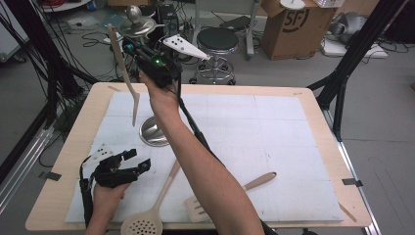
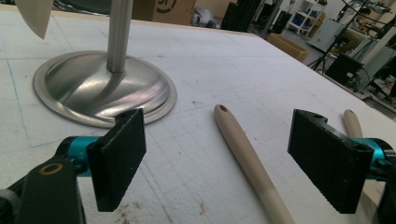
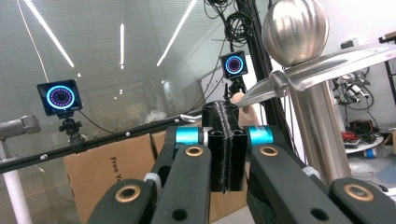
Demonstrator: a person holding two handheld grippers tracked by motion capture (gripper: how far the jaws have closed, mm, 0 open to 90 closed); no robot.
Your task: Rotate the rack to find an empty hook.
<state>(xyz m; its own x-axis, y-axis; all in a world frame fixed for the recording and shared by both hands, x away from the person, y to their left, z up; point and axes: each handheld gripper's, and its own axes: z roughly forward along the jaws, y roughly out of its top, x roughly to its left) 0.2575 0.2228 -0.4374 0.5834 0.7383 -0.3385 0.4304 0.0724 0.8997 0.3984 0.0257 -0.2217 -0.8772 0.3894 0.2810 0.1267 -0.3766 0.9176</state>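
My right gripper [image 1: 129, 48] is raised over the table's far left and shut on the upper handle of a long pale wooden spatula [image 1: 128, 83], which hangs blade down. In the right gripper view its jaws [image 3: 225, 112] are pressed together, and the handle's end [image 3: 242, 101] sits close to a hook arm of the steel stand [image 3: 303, 84]. The stand's round base [image 1: 154, 133] rests on the white mat. My left gripper [image 1: 131, 159] lies low at the front left, open. The handle of a wooden skimmer [image 2: 247, 158] lies on the mat between its pads without touching them.
A perforated wooden skimmer [image 1: 143, 225] and a slotted wooden turner [image 1: 200, 208] lie at the mat's front edge. The right forearm crosses the mat's middle. Behind the table stand a stool [image 1: 218, 41], a cardboard box [image 1: 293, 27] and black frame legs.
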